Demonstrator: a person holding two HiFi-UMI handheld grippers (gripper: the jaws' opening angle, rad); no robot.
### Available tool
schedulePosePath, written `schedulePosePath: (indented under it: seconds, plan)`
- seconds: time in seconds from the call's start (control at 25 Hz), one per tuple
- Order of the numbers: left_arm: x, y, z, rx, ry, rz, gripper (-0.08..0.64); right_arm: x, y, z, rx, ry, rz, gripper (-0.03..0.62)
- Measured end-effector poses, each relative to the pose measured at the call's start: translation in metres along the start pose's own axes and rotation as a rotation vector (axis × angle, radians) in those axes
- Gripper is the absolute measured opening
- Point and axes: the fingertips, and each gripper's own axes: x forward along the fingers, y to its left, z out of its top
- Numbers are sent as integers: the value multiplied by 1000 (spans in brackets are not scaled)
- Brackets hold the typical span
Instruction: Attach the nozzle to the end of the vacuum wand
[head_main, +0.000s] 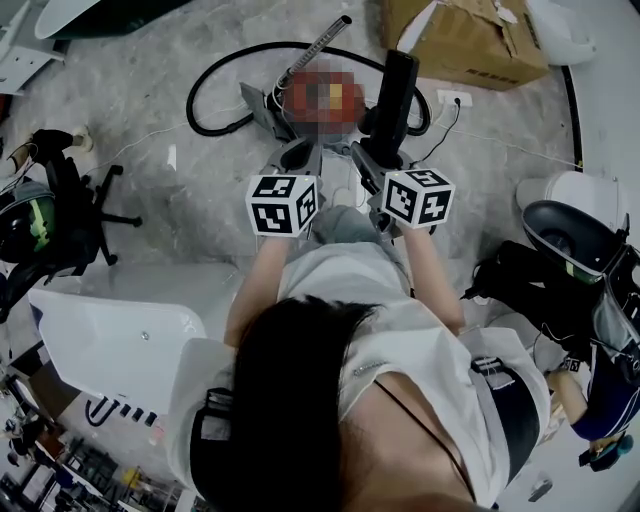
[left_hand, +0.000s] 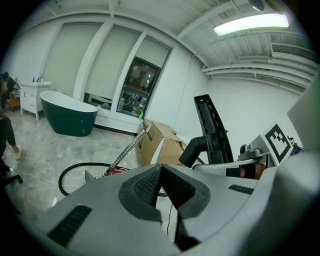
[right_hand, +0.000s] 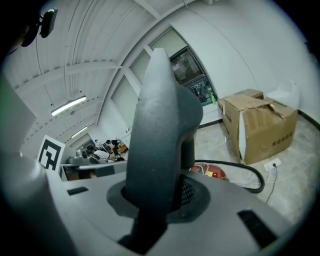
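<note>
1. The person's dark hair (head_main: 300, 370) is nearest, above a grey marbled floor (head_main: 180, 190).
2. A brown cardboard box (head_main: 470, 40) stands on that floor, with a dark green bathtub (left_hand: 70, 117) far to its left.
3. The left gripper (left_hand: 161, 172) has its fingers pressed together and holds nothing.
4. The right gripper (right_hand: 157, 197) has its fingers clamped on the upright black plastic nozzle (right_hand: 160, 120), left of the box.
5. The ribbed chrome vacuum wand (head_main: 318, 45) slants up further left of the box, apart from the nozzle.

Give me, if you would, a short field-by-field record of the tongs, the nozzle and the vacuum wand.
left tongs: shut, nothing between them
right tongs: shut on the black nozzle, which stands upright
vacuum wand: ahead on the floor, slanting up by the red vacuum
nozzle and wand: apart, not yet joined
hose: black, looped on the floor
</note>
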Motion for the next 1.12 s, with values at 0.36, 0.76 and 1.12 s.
schedulePosePath:
  seconds: [0.36, 0.76, 1.12]
  plan:
    - [27, -17, 15, -35, -6, -4, 3, -1, -30, 18, -19, 17, 29, 87]
    - [53, -23, 28, -53, -5, 43, 3, 1, -57, 33, -45, 40, 47, 87]
    - [58, -12, 27, -90, -3, 100, 3, 4, -70, 27, -27, 82, 51, 87]
